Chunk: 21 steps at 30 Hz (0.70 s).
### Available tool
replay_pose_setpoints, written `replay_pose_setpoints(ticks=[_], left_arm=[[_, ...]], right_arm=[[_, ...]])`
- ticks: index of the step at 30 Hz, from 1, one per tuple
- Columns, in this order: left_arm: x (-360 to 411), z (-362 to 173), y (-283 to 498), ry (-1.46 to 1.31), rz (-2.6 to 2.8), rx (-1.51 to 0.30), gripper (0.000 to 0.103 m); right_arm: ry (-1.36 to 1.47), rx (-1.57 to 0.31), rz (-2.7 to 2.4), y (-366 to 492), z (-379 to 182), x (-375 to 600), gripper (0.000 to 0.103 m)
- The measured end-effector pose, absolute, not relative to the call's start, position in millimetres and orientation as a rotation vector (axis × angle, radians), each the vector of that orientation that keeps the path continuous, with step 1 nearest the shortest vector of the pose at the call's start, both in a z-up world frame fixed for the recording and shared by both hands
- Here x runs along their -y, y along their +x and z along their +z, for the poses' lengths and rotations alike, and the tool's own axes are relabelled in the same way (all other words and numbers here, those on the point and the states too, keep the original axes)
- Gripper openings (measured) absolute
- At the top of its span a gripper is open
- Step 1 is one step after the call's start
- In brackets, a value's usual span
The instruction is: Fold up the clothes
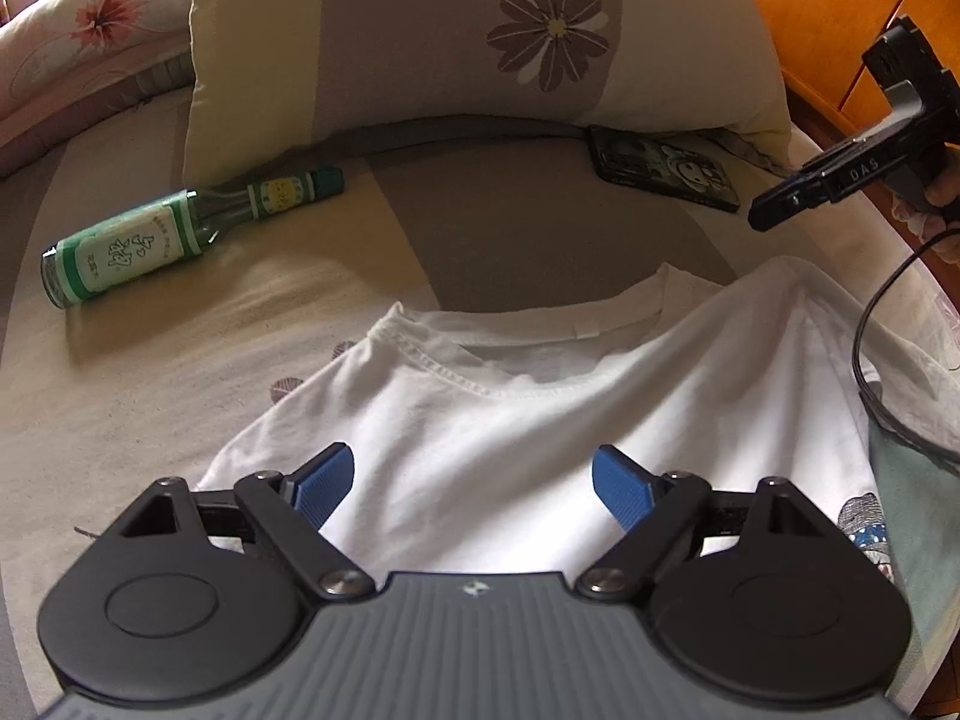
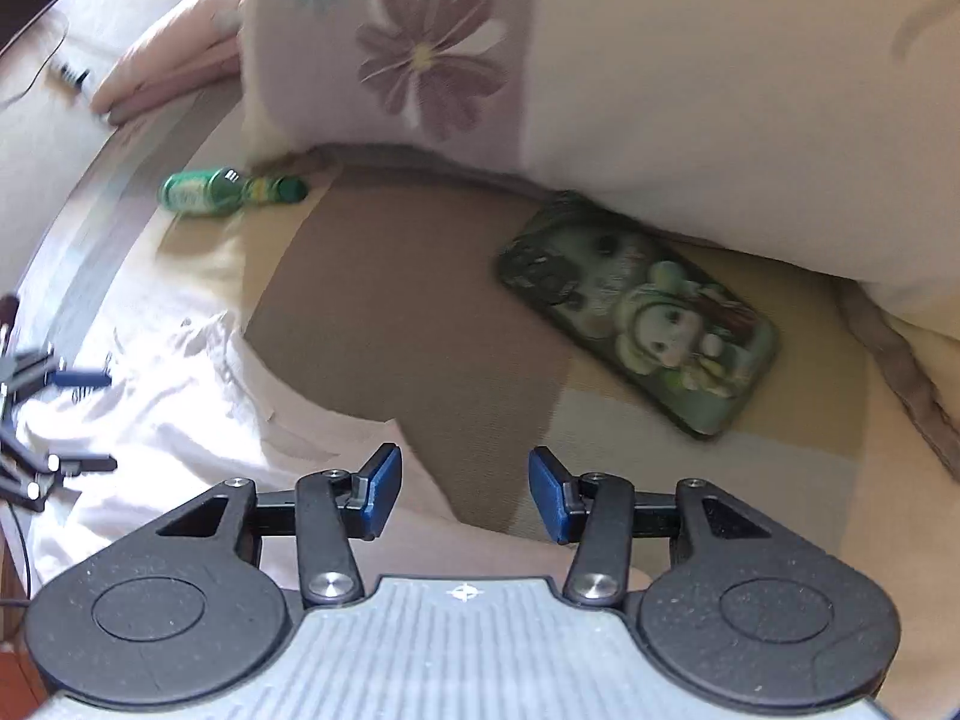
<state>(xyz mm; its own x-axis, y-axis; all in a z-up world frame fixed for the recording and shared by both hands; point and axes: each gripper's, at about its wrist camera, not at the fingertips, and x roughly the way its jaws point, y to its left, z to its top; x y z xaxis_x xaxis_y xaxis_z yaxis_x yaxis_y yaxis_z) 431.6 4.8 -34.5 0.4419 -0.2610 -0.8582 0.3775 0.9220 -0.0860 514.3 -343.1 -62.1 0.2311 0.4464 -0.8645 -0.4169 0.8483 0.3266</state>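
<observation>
Soft white shirt lies rumpled on the bed; left gripper and right gripper gape empty above it.

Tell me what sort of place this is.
Most likely a bedroom: the white T-shirt lies on a bed's patterned sheet, a large flowered pillow sits at its head, and a phone lies beside the pillow.

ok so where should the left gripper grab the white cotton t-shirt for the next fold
Probably at the shoulder seam beside the ribbed collar of the white cotton t-shirt, coming down from above. The shirt lies flat and face up on the bed, collar towards the floral pillow, so that doubled edge pinches easily. The left gripper hangs open over the chest, holding nothing.
</observation>
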Motion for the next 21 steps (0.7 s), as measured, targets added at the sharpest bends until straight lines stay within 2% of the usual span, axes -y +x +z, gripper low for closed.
replay_pose_setpoints(ticks=[5,9,14,17,21], left_arm=[[-15.7,-31.9,440.3,0.131,-0.386,-1.018,0.085],[-22.0,-42.2,429.4,0.107,-0.384,-1.047,0.085],[-27.8,-51.3,418.9,0.100,-0.377,-1.074,0.085],[-33.8,-51.0,419.7,0.082,-0.372,-1.076,0.085],[-44.4,-47.3,428.1,0.071,-0.366,-1.051,0.085]], right_arm=[[-0.164,-1.247,0.684,522.2,-94.8,290.1,0.051],[-0.280,-1.260,0.724,515.4,-99.1,268.1,0.008],[-0.204,-1.144,0.649,536.4,-71.6,268.7,0.006],[-0.167,-1.156,0.624,554.2,-67.6,264.6,0.007],[-0.201,-1.179,0.565,552.9,-68.4,260.3,0.015]])
